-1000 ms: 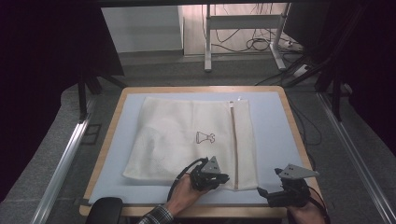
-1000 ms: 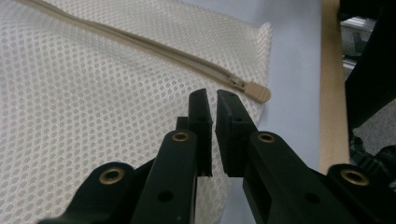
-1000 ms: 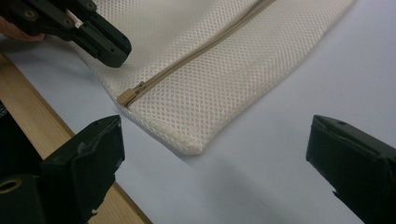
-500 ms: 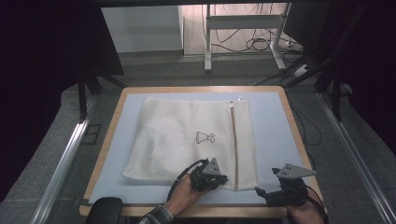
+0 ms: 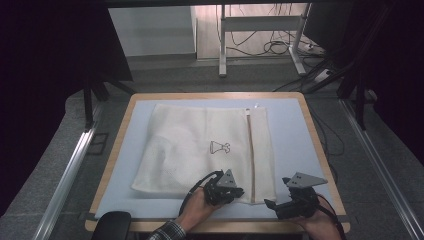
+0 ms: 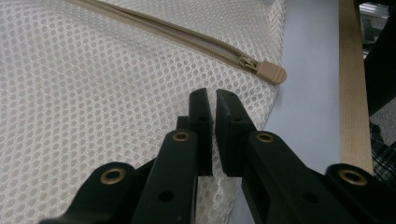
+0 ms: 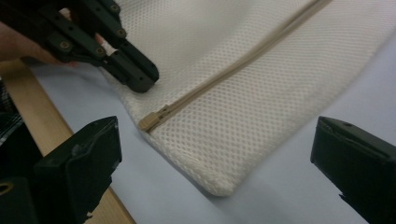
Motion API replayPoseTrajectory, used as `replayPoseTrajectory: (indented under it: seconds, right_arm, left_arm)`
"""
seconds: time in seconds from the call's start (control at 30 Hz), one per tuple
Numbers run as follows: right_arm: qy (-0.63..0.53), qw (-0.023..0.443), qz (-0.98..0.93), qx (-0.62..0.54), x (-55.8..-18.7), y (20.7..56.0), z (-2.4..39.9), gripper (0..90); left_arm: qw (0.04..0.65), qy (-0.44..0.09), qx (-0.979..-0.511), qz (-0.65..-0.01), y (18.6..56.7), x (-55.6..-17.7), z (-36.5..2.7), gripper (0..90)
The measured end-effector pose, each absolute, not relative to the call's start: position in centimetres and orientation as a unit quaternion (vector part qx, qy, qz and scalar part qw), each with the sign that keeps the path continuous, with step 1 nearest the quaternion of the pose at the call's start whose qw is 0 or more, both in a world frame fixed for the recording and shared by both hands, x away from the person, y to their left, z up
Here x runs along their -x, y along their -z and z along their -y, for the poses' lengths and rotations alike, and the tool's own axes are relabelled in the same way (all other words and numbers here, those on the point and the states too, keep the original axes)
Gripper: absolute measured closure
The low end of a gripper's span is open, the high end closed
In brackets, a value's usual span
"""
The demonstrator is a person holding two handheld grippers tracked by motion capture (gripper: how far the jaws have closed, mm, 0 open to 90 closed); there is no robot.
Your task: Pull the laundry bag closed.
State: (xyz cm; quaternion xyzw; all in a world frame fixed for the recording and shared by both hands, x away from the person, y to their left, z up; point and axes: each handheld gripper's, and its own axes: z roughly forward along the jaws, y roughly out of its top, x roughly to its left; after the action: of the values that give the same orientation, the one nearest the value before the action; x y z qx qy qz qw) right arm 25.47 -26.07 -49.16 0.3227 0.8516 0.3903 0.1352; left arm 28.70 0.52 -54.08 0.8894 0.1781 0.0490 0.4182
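A white mesh laundry bag [image 5: 200,150] lies flat on the desk [image 5: 295,145], whose pale blue mat is framed by a light wooden rim. The bag is a soft rectangle of honeycomb netting, slightly rumpled on its left half, with a small dark outline print near its middle. It covers the centre of the mat, its near edge close to the desk's front edge. A beige zipper [image 6: 187,39] runs along the bag's right side from back to front and ends in a blunt beige tab [image 6: 272,72] near the bag's front right corner.

The left gripper [image 5: 235,191], black and blocky with a grey three-cornered plate on top, sits over the bag's front edge just left of the zipper. Its jaws stand almost together, with only a thin slit between them; in the left gripper view their tips rest at the mesh just short of the tab, and nothing is visibly caught between them.

The right gripper [image 5: 272,206] hovers by the desk's front right corner, off the bag, its jaws spread wide with the bag's corner lying between and beyond them, untouched.

Against the earlier frames, the bag lies the same and the left gripper has not shifted; the right gripper has moved only slightly.
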Motion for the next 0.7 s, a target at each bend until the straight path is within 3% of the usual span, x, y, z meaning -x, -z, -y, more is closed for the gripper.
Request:
replayPoseTrajectory:
  seconds: [0.17,0.37,0.53,0.7]
  right_arm:
    - [-0.385,0.124,-0.861,-0.308,-25.7,49.4,25.4,2.8]
    - [-0.371,0.124,-0.874,-0.288,-26.2,49.9,24.2,9.9]
    - [-0.367,0.127,-0.884,-0.259,-26.4,50.1,23.3,23.1]
    - [-0.361,0.124,-0.892,-0.243,-26.4,50.3,22.4,29.7]
  left_arm:
    - [0.419,-0.047,-0.889,-0.179,54.1,-28.7,-0.5,85.4]
    - [0.424,-0.043,-0.885,-0.186,54.1,-28.7,-0.5,85.4]
    - [0.423,-0.039,-0.886,-0.187,54.1,-28.8,-0.5,85.4]
    - [0.422,-0.039,-0.886,-0.186,54.1,-28.8,-0.5,85.4]
